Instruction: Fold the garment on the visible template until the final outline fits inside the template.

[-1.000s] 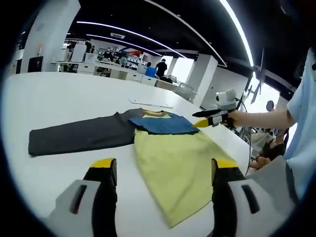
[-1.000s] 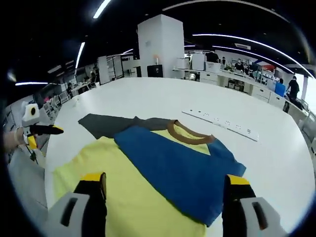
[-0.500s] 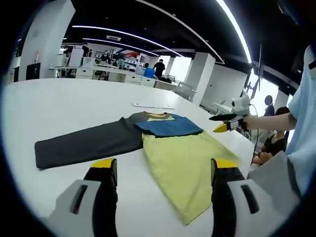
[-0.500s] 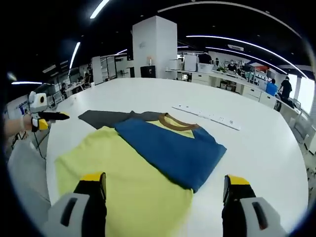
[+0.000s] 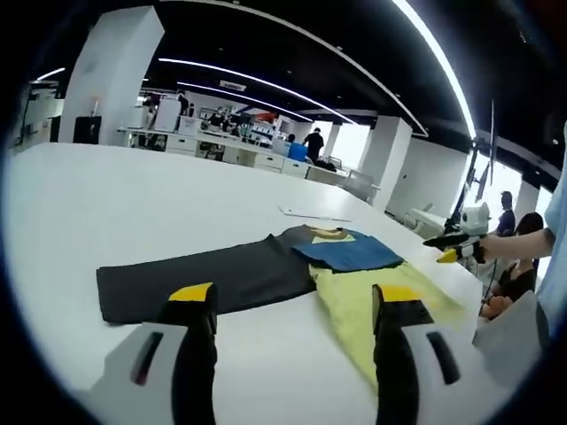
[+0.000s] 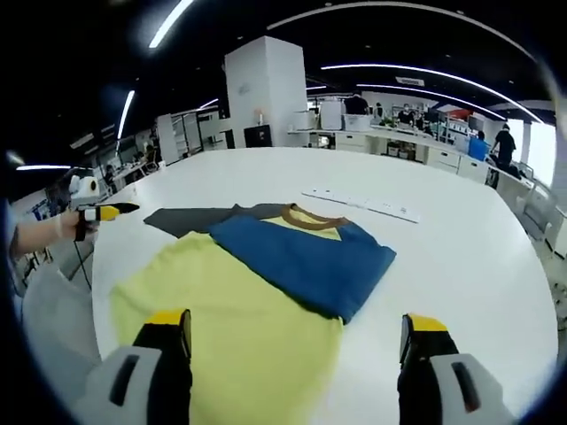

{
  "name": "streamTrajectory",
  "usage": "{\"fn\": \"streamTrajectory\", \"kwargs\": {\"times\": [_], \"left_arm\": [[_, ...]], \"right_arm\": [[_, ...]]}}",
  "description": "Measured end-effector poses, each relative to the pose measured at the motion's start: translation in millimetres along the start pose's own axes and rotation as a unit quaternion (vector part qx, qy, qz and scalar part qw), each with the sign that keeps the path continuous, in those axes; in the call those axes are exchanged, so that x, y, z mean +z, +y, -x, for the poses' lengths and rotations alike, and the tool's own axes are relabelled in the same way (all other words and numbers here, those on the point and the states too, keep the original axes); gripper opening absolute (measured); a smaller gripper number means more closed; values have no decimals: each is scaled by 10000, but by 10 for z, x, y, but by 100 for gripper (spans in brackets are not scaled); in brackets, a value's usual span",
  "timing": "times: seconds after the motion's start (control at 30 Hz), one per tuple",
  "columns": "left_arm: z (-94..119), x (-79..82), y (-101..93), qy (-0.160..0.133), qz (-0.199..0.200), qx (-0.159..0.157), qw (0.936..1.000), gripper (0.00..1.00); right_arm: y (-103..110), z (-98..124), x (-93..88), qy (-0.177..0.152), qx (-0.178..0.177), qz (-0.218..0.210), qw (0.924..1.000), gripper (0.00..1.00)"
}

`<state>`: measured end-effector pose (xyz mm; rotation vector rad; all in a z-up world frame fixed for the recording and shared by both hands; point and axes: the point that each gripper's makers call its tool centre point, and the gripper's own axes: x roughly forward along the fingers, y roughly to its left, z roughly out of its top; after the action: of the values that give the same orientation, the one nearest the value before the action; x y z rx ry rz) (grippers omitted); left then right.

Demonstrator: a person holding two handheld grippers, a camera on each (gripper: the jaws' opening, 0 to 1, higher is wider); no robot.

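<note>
Garment [image 6: 266, 283] (one) flat on table [image 5: 106, 204]; both tools, left [image 5: 292, 305] and right [image 6: 297, 332], gape empty

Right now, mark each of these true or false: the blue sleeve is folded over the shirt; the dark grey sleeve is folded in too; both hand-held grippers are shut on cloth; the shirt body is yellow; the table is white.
1. Blue sleeve folded over the shirt: true.
2. Dark grey sleeve folded in: false; it lies stretched out flat on the table.
3. Both grippers shut on cloth: false; the left hand-held gripper and right hand-held gripper are open and hold nothing.
4. Shirt body yellow: true.
5. Table white: true.
</note>
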<state>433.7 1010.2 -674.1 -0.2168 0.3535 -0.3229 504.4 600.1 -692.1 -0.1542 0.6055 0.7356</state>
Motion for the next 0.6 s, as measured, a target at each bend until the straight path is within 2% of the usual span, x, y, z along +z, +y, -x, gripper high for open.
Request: {"fn": "streamTrajectory", "kwargs": {"times": [0.07,0.1,0.17,0.23,0.27,0.3,0.33,0.4,0.47,0.57,0.6], "left_arm": [[53,-109,284,297,106,569,9979,64],[74,-104,408,202,171,731,9970,64],[119,-128,589,194,349,1049,9937,62],[187,-207,878,322,261,1497,9879,53],[225,-290,997,446,424,1770,9823,50],[223,-332,1036,473,605,1795,9808,49],[225,-344,1104,354,785,1914,9777,50],[238,-389,1234,370,688,2036,9759,49],[267,-457,1333,500,740,2268,9699,45],[228,-503,1413,448,1012,2284,9673,38],[223,-514,1450,456,983,2312,9668,37]], "right_arm": [[-21,28,-26,27,-15,-67,10000,98],[-29,39,-39,30,-31,-110,9999,98],[-26,62,-60,-8,-35,-183,9998,98],[-11,69,-114,58,-34,-232,9997,97],[0,68,-135,75,-31,-231,9997,97],[18,68,-165,121,-15,-234,9997,97],[33,71,-177,146,10,-265,9995,97],[58,80,-179,130,34,-296,9995,97],[77,89,-176,114,59,-305,9995,97],[73,108,-193,142,64,-319,9994,96],[66,114,-202,163,61,-338,9993,96]]}}
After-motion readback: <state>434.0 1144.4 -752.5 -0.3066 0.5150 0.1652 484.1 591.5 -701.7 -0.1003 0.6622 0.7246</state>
